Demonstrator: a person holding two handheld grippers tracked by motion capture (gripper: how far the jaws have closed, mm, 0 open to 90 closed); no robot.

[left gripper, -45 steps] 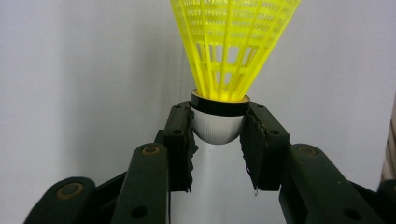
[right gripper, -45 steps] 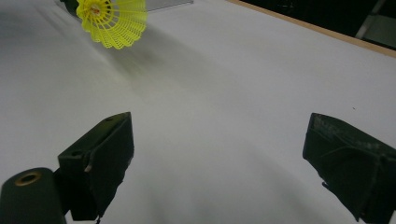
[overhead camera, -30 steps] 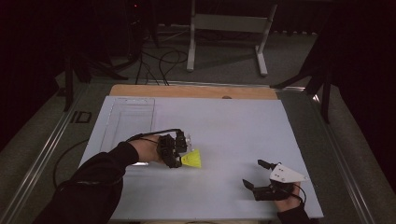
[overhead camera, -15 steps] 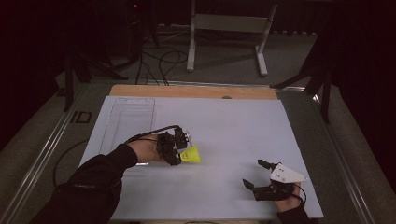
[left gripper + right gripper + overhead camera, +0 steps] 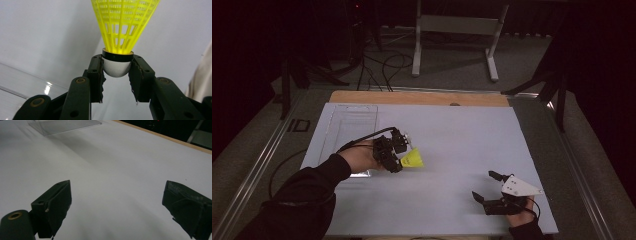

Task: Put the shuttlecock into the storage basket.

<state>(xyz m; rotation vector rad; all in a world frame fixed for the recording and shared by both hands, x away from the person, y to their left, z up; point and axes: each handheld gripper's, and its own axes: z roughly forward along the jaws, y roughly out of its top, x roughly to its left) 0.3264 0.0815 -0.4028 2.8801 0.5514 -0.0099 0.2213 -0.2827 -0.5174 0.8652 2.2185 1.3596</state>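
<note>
Pinching the yellow shuttlecock (image 5: 117, 65) by its firm white cork, my left gripper (image 5: 116, 75) spares the light, crushable skirt; my right gripper (image 5: 117, 207) gapes empty.

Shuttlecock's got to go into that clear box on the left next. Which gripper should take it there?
Left, most likely. The left gripper is already shut on the yellow shuttlecock by its white cork and sits right beside the clear box. The right gripper rests open and empty near the table's near right corner.
</note>
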